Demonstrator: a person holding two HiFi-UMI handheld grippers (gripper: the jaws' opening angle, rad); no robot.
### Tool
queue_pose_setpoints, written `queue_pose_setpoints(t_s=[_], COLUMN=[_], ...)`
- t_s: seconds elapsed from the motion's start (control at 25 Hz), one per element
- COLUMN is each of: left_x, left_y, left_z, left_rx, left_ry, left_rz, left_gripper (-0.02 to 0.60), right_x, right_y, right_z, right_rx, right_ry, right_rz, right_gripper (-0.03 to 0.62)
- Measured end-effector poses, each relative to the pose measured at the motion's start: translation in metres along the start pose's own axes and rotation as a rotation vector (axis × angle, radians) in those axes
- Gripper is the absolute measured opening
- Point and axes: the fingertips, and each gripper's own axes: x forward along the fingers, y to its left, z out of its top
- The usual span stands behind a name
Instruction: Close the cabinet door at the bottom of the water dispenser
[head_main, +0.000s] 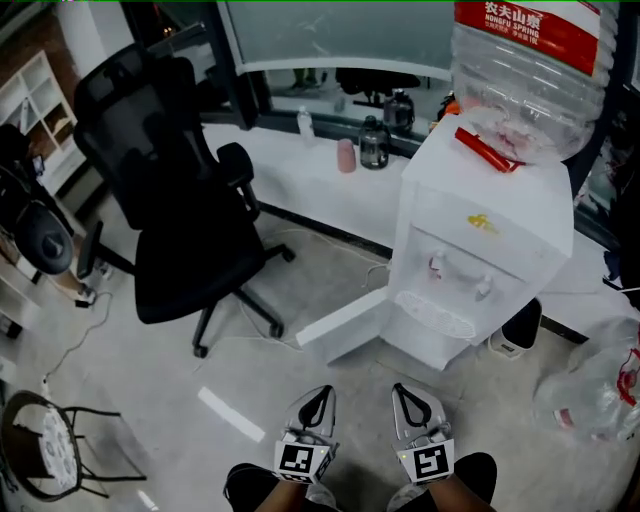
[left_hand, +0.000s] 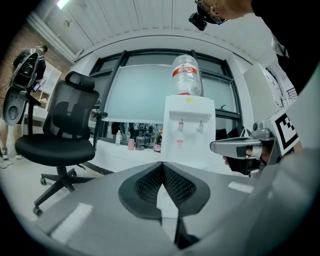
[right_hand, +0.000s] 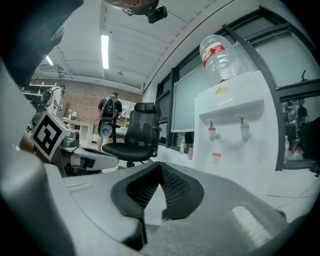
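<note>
The left tool (head_main: 320, 393) and right tool (head_main: 401, 390), both shut and empty, sit well short of the cabinet door (head_main: 345, 325), swung wide over the floor at the base of the water dispenser (head_main: 480, 270), probably a light, stiff panel best pushed near its free edge.

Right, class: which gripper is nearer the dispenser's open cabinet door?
Left. The left gripper hangs just short of the cabinet door, near its free end; the right gripper sits further right, facing the water dispenser body.
</note>
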Motion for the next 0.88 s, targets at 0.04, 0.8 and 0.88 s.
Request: queue_pose_setpoints(t_s=[0.04, 0.8, 0.88], left_x=[0.004, 0.029, 0.029], left_y=[0.002, 0.023, 0.027], left_z=[-0.011, -0.111, -0.111], left_rx=[0.002, 0.014, 0.020], left_ry=[-0.004, 0.004, 0.008], left_rz=[-0.002, -0.005, -0.003], left_gripper=[0.018, 0.018, 0.018], right_x=[0.002, 0.008, 0.011], right_y=[0.001, 0.008, 0.014], right_z=[-0.012, -0.113, -0.116], right_rx=[0.000, 0.027, 0.049], right_ry=[-0.003, -0.007, -0.013], right_rz=[-0.005, -0.060, -0.056], right_gripper=[0.003, 0.003, 0.003])
